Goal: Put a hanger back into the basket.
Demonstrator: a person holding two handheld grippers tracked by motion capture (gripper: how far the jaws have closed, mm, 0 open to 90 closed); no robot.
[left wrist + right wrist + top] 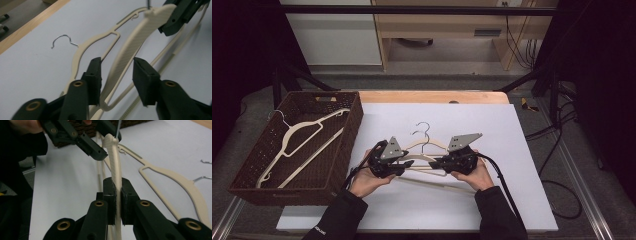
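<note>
**Fig.: Two-gripper lift of a cream hanger off the white board**

Right gripper (116,202): jaws clenched on the ribbed arm of the lifted hanger (115,167); pads press both faces of the plastic, w/ no gap visible. Left gripper (117,75): jaws apart, straddling the same hanger's other arm (130,47). Pads don't touch it, i.e. released. From where I stand the two tools sit side by side at board centre, left gripper (387,161) at approx. 9 o'clock of the right gripper (457,160).

Held hanger: tilted up off the board (522,200), between the two tools. A second hanger (172,180) lies flat at 3 o'clock of the right jaws, its wire hook (62,41) toward 10 o'clock in the left gripper view. Wicker basket (242,185) at 9 o'clock, well apart, already holds two hangers (304,135).

Doing it well (judgement): only one grip bears the load, so the hanger may swing. Centre the left pads on the arm's flat faces before closing. Lift level, keep the hook clear of the second hanger, then carry toward the basket.
</note>
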